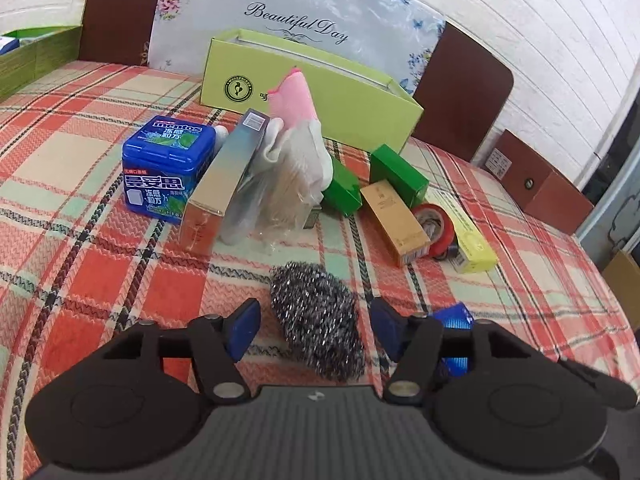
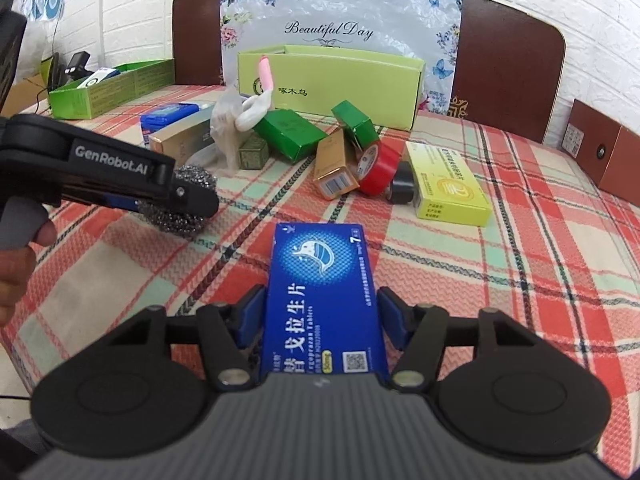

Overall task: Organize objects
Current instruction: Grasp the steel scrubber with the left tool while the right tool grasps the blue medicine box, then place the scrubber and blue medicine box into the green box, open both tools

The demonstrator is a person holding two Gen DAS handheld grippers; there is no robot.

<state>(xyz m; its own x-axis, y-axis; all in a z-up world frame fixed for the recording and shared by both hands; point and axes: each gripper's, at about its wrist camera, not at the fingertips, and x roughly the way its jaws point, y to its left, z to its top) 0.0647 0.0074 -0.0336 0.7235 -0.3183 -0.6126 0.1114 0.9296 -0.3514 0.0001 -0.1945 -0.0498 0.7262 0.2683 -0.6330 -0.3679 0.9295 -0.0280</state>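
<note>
A steel wool scrubber (image 1: 318, 320) lies on the plaid tablecloth between the spread fingers of my left gripper (image 1: 316, 326), which is open around it without touching. In the right wrist view the left gripper (image 2: 176, 200) straddles the scrubber (image 2: 188, 200). My right gripper (image 2: 322, 320) has its pads against both sides of a blue medicine box (image 2: 322, 300) that rests on the cloth. A light green open box (image 2: 332, 84) stands at the back by the headboard.
A pile lies mid-table: blue Mentos tub (image 1: 166, 168), long silver-orange box (image 1: 224, 176), gloves in plastic (image 1: 292, 152), green boxes (image 2: 292, 134), tan box (image 2: 334, 164), red tape roll (image 2: 378, 168), yellow box (image 2: 450, 182). A second green tray (image 2: 112, 88) stands back left.
</note>
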